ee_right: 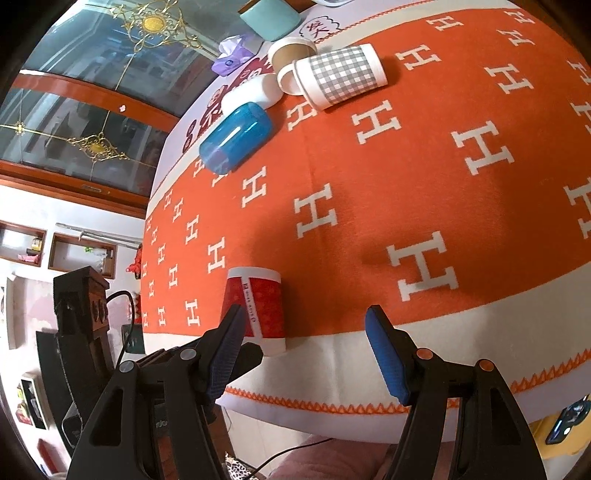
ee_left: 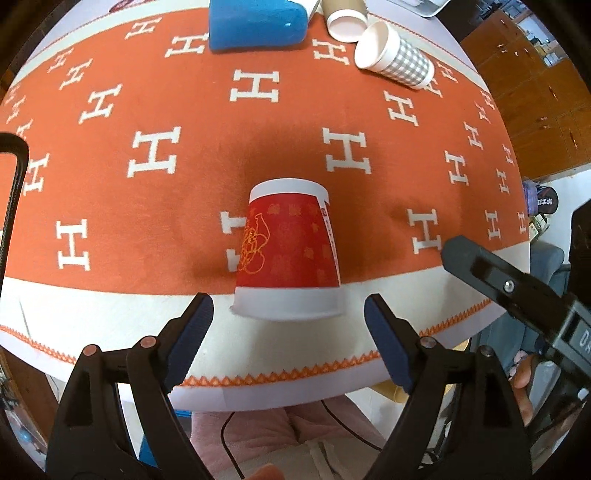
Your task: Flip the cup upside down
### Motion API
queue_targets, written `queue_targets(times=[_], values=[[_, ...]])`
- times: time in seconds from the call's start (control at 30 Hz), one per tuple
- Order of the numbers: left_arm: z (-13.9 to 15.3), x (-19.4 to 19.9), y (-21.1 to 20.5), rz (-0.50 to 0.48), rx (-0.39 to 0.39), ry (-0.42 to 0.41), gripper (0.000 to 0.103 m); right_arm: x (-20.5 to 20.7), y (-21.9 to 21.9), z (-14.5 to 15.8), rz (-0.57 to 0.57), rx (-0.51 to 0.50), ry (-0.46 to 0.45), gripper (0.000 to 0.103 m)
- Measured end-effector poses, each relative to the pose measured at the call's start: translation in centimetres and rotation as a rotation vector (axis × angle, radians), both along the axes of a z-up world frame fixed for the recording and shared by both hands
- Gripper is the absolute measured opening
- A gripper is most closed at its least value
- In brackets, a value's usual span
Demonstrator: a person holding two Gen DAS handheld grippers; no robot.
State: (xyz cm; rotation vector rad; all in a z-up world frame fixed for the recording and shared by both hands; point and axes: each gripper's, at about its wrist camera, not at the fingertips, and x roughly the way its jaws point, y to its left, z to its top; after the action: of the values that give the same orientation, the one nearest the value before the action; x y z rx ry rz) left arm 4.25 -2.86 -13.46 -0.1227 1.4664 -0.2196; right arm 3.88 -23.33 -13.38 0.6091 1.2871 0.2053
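A red paper cup (ee_left: 288, 251) with white bands and a gold drawing stands upside down near the front edge of the orange cloth, its wide rim on the cloth. My left gripper (ee_left: 288, 314) is open and empty, just in front of the cup, with a finger to each side and apart from it. In the right wrist view the same cup (ee_right: 256, 306) stands at the lower left. My right gripper (ee_right: 304, 325) is open and empty, to the right of the cup and over the table's front edge.
At the far side lie a blue plastic cup (ee_left: 256, 24), a grey checked paper cup (ee_left: 397, 55) and a brown paper cup (ee_left: 345, 18), all on their sides. The orange cloth (ee_left: 147, 110) with white H marks covers the table. My right gripper's finger (ee_left: 498, 280) shows at the right.
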Motion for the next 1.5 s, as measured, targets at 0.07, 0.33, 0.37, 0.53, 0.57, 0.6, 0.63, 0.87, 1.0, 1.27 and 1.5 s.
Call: queue_targets(times=[0.07,0.33,0.37,0.53,0.57,0.6,0.63,0.87,1.0,1.27,1.5], values=[[0.7,-0.3,0.2,-0.005,0.0,-0.007,0.082,-0.2,0.2,0.4,0.007,0.001,-0.003,0.068],[3.8,-1.9,1.8,-0.006,-0.001,-0.051,0.082,-0.7,1.3,1.3,0.049,0.003,0.002,0.068],[4.1,-2.1,2.0,-0.006,0.0,-0.055,0.082,-0.8,1.5,1.4,0.055,0.005,0.003,0.068],[5.3,-2.6,3.0,0.002,0.022,-0.095,0.082,-0.7,2.8,1.5,0.104,0.001,0.012,0.068],[5.5,-2.6,3.2,0.004,0.029,-0.105,0.082,-0.6,3.1,1.4,0.113,0.0,0.016,0.068],[5.7,-2.6,3.5,0.008,0.036,-0.116,0.082,-0.6,3.3,1.4,0.121,-0.001,0.018,0.068],[5.9,-2.6,3.8,0.014,0.046,-0.127,0.082,-0.5,3.5,1.4,0.128,-0.002,0.021,0.068],[6.2,-1.6,6.3,0.068,0.068,-0.154,0.082,0.1,4.5,1.1,0.169,-0.001,0.044,0.07],[6.1,-0.6,7.4,0.1,0.085,-0.178,0.082,0.8,4.8,0.3,0.177,0.004,0.066,0.073],[4.5,1.1,9.4,0.154,0.133,-0.197,0.079,3.4,6.4,-2.0,0.205,0.027,0.129,0.074],[2.2,2.2,10.0,0.148,0.115,-0.156,0.072,5.3,7.8,-3.9,0.222,0.043,0.184,0.074]])
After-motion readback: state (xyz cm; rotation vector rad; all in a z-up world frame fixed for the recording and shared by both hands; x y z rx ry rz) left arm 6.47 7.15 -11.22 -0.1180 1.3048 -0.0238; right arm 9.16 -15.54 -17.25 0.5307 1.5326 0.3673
